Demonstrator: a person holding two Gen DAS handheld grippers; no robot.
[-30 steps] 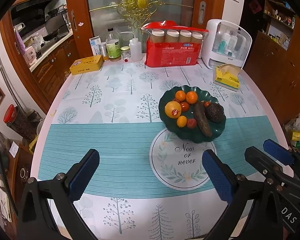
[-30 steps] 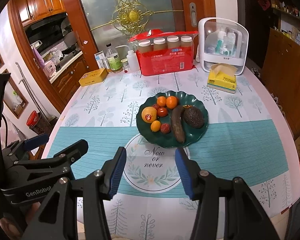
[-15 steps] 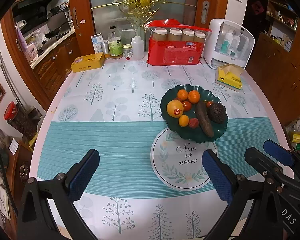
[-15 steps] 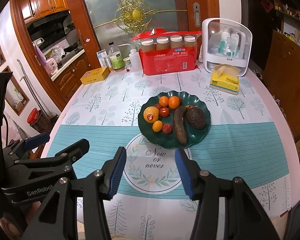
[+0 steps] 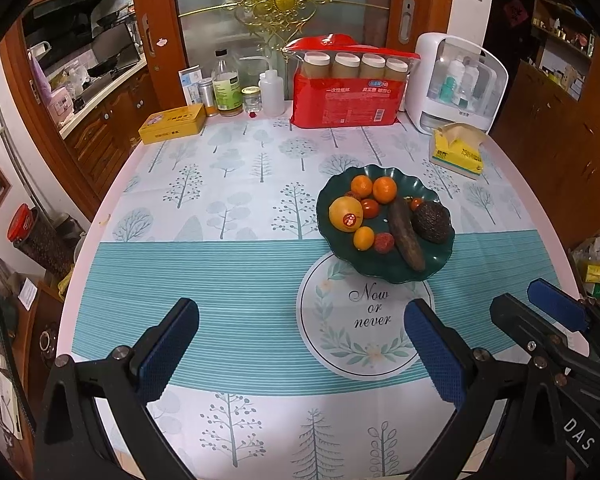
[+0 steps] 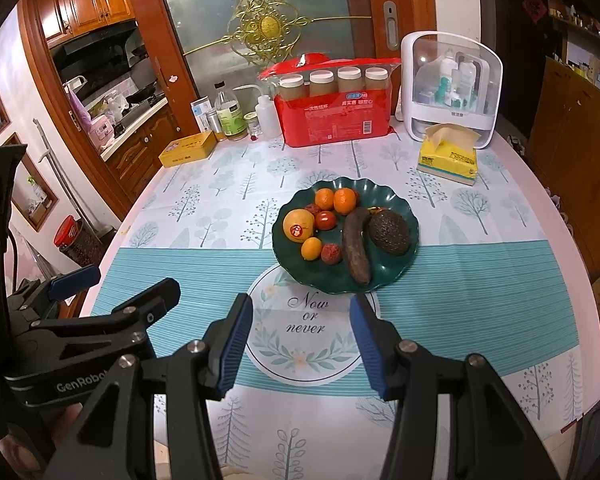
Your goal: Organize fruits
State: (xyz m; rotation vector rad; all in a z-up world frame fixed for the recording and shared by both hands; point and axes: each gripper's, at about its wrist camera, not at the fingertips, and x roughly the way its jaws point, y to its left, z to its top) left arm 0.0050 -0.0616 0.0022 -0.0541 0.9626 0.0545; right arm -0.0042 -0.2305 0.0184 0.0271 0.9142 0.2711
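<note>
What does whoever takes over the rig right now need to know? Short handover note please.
Left gripper: jaws wide open, empty, above the near part of the table.
Right gripper: jaws open, narrower than the left, empty, above the round "Now or never" print.
Fruit: all on the green plate mid-table: yellow citrus with sticker, two oranges, small yellow fruit, red tomato, red bumpy fruit, long dark fruit, avocado.
Done: nothing gripped or taken off the plate.
Left: the whole sorting. No separate container for the fruit is visible.
</note>
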